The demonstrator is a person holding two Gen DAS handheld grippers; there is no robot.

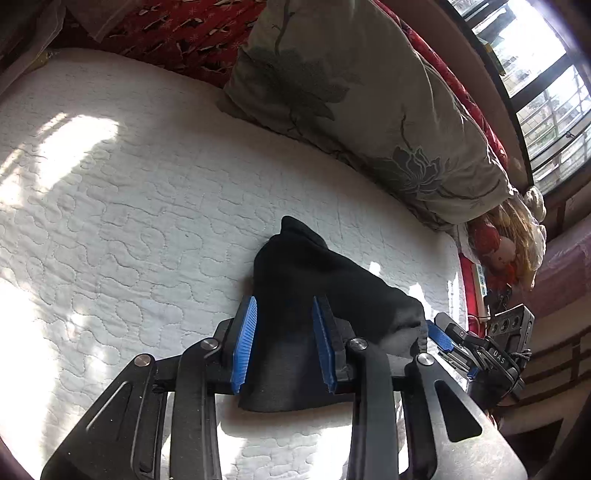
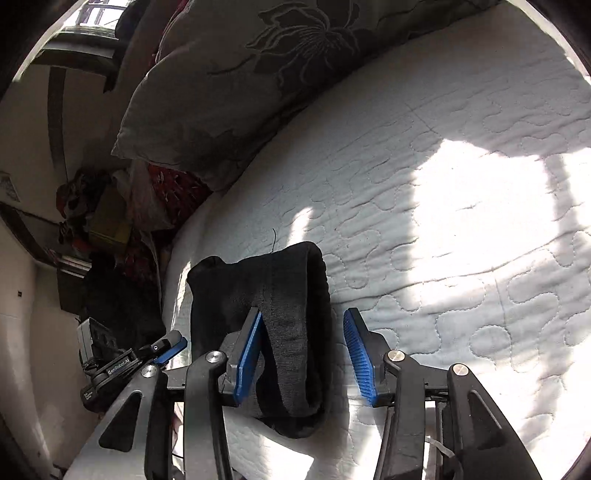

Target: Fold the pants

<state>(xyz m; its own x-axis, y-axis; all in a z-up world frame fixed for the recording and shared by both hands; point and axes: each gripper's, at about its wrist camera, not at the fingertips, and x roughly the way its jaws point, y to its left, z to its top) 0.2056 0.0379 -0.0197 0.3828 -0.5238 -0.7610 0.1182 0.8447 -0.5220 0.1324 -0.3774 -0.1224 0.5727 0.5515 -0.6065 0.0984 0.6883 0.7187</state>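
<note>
The black pants [image 1: 314, 266] lie in a small folded bundle on the white quilted mattress [image 1: 129, 184], near its edge. My left gripper [image 1: 284, 302] hangs over the bundle's near end, jaws apart, with black cloth showing between the blue pads and spreading past the right finger. In the right wrist view the pants [image 2: 258, 280] show their ribbed waistband. My right gripper [image 2: 303, 314] straddles it: the left pad rests against the band, the right pad stands clear with white mattress [image 2: 443, 258] in the gap. Each view shows the other gripper's blue tip beside the bundle.
A large grey flowered pillow [image 1: 351, 92] lies along the far side of the bed over a red patterned blanket [image 1: 184, 29]. A doll [image 1: 506, 251] sits at the bed's corner below the window [image 1: 535, 74]. Clutter [image 2: 92, 210] is piled past the mattress edge.
</note>
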